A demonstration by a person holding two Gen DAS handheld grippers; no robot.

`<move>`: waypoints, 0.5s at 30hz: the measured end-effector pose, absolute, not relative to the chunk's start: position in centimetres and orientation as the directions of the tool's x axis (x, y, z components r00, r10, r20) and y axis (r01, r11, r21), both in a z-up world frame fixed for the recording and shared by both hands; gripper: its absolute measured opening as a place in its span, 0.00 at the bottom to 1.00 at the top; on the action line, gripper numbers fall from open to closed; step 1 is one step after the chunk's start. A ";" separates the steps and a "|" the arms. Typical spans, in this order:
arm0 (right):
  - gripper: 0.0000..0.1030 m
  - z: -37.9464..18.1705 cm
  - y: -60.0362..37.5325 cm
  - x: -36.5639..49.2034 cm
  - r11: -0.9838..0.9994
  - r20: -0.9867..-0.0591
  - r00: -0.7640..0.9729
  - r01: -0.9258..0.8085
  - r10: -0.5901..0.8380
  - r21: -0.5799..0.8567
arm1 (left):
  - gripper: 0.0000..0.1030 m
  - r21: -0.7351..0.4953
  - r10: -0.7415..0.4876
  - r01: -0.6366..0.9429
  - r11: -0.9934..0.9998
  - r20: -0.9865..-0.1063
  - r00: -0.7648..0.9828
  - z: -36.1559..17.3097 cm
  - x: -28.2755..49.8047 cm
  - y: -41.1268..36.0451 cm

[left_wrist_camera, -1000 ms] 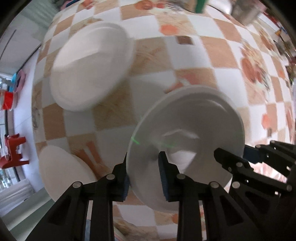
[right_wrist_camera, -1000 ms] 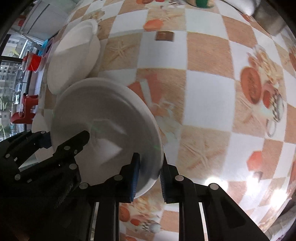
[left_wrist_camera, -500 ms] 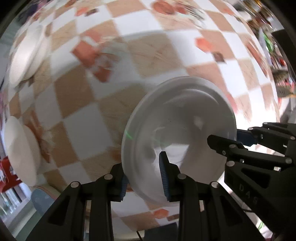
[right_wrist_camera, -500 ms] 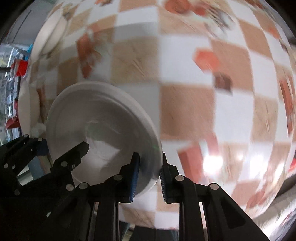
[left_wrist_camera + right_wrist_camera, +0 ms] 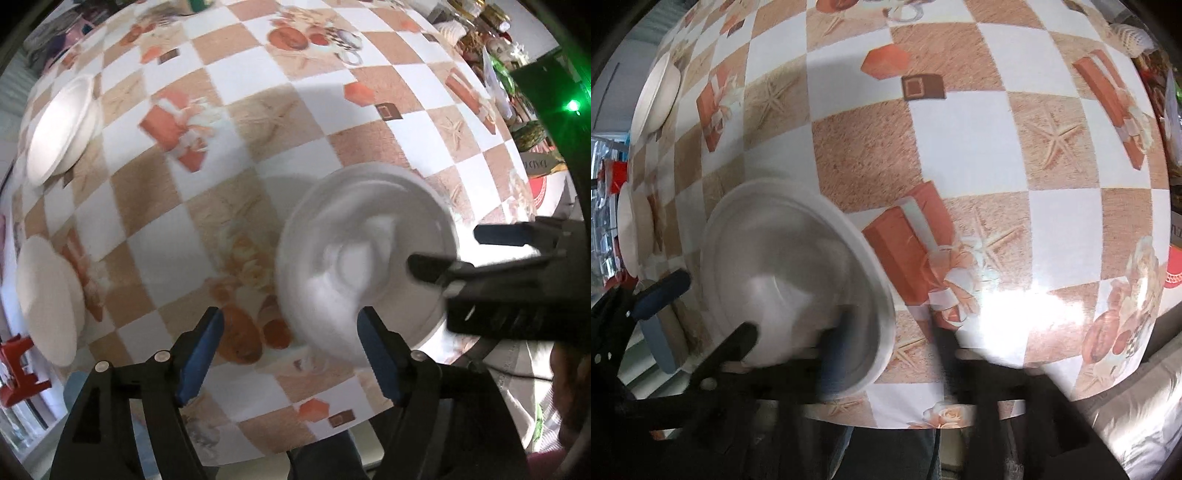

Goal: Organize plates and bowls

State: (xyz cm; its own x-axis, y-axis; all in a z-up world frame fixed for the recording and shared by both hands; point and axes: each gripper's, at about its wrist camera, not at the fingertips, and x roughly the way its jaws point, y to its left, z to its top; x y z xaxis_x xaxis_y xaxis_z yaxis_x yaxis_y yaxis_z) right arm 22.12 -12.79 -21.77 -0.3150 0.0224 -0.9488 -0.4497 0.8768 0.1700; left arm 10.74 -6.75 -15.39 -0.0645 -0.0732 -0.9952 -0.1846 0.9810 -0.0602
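Both grippers have just let go: a second ago each was clamped on opposite edges of the white bowl (image 5: 365,266), and now their jaws have been swinging open, so the bowl sits free on the checkered tablecloth (image 5: 258,122). Seen from the left wrist, the left gripper (image 5: 291,354) hangs straight over the table with its blue pads spread wide, the bowl's near rim just ahead of its right-hand finger and nothing pressed between them. The right gripper (image 5: 461,251) reaches in from the far side of the bowl, one finger over the hollow and one outside the rim, also released. From the right wrist, the right gripper (image 5: 886,350) is smeared with motion, yet its fingers clearly straddle the rim without squeezing, and the bowl (image 5: 790,280) lies down to its left. Two-handed carrying probably kept this light, wide dish level; opening together lets it settle without tipping. Well off to the left gripper's left wait another white bowl (image 5: 62,129) and a white plate (image 5: 48,295), apart from each other, so the sorting looks only partly done.
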 end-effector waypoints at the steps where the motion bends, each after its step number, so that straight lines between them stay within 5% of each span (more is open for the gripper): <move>1: 0.86 -20.9 -14.2 22.0 0.880 -0.954 -0.300 -0.444 0.029 0.167 | 0.76 -0.059 -0.072 -0.191 0.980 -0.995 -0.063 -15.2 9.9 -6.4; 15: 0.86 -16.3 -17.3 23.4 0.921 -0.972 -0.234 -0.374 0.019 0.108 | 0.76 -0.099 -0.114 -0.329 0.939 -0.993 -0.026 -12.6 1.6 -4.5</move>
